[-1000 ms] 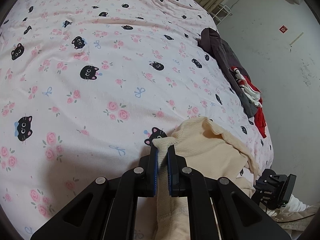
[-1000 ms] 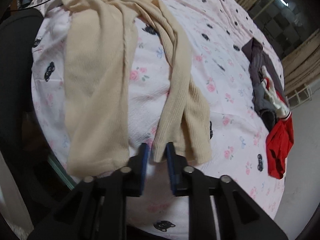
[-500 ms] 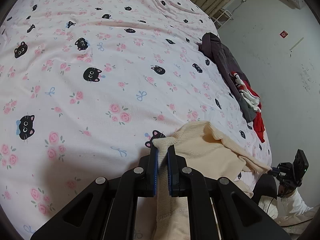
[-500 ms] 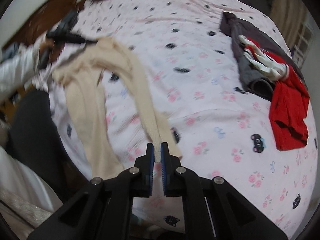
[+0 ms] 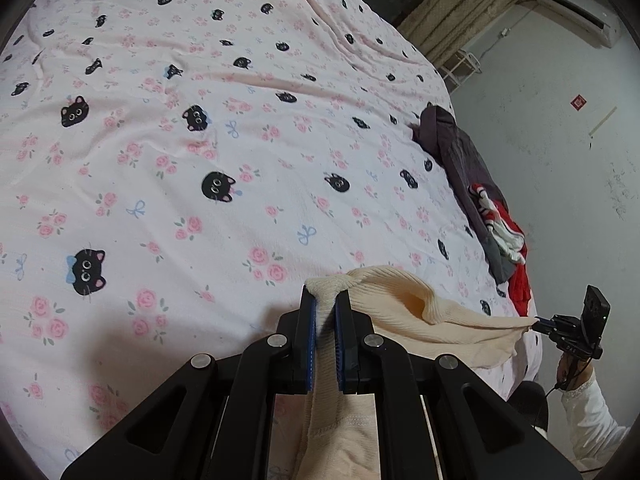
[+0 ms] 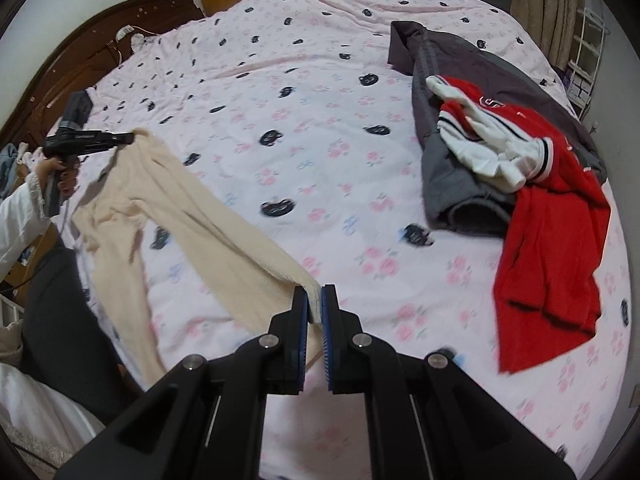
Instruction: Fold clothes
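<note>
A cream knit garment (image 5: pixel 404 308) is held stretched between my two grippers above the near edge of the bed. My left gripper (image 5: pixel 325 304) is shut on one end of it, and the cloth hangs down between its fingers. My right gripper (image 6: pixel 315 300) is shut on the other end (image 6: pixel 224 248). The rest of the garment droops over the bed edge (image 6: pixel 116 216). In the left wrist view my right gripper (image 5: pixel 576 332) shows at the far right. In the right wrist view my left gripper (image 6: pixel 86 138) shows at the far left.
The bed carries a pink sheet (image 5: pixel 200 140) with black cat faces and roses. A dark grey garment (image 6: pixel 452 148), a red one (image 6: pixel 556 248) and a white striped piece (image 6: pixel 484 148) lie in a pile at the right side. A wooden headboard (image 6: pixel 92 52) stands behind, a wall (image 5: pixel 560 160) to the right.
My right gripper closed on the garment's end and lifted it away from the left one. The cream cloth went from lying bunched to being pulled out long.
</note>
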Demonstrator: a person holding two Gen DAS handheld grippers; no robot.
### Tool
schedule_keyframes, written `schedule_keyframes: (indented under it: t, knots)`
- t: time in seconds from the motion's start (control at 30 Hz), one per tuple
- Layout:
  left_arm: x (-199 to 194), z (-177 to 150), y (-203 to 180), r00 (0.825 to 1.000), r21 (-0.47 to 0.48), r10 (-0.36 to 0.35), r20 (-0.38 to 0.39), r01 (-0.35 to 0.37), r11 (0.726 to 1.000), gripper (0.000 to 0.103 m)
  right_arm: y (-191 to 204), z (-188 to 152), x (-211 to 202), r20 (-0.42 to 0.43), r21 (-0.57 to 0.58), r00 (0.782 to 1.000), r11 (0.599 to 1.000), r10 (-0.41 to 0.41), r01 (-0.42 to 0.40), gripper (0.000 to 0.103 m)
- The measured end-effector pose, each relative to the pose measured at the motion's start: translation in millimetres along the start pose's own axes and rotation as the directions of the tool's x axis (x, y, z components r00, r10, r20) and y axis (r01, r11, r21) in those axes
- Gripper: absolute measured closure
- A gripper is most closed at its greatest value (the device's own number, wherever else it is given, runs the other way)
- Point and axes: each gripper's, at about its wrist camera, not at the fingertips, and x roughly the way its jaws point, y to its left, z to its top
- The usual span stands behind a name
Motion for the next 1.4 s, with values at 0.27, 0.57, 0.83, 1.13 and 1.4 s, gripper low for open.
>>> schedule_keyframes:
  t: [0.27, 0.57, 0.83, 1.13, 1.4]
  knots:
    - [-8.6, 4.9, 15.8, 0.999, -0.045, 0.025, 0.043, -0.023, 0.999, 0.096, -8.6, 46.6, 22.1, -0.025, -0.045, 0.999, 0.998, -0.037, 0.036, 0.096]
    - [-21.3, 11.1, 33.1, 0.995, -0.087, 0.045, 0.086, -0.038, 0.995, 0.096, -14.3, 104.1, 56.0, -0.054, -0.084, 0.997, 0.995, -0.061, 0.056, 0.096]
    - [-6.5, 19.6, 48.2, 0.995, -0.112, 0.084, 0.056, -0.077, 0.991, 0.096, -25.5, 138.1, 90.9, -0.114, -0.067, 0.990, 0.995, -0.078, 0.070, 0.096]
    - [17.2, 14.0, 62.9, 0.994, -0.166, 0.111, 0.006, -0.109, 0.980, 0.094, -37.7, 136.8, 144.9, -0.243, -0.063, 0.957, 0.987, -0.156, 0.145, 0.093]
    - [21.6, 12.0, 72.8, 0.994, -0.225, 0.112, 0.006, -0.108, 0.968, 0.090, -59.5, 145.2, 148.9, -0.231, -0.008, 0.951, 0.978, -0.206, 0.210, 0.076]
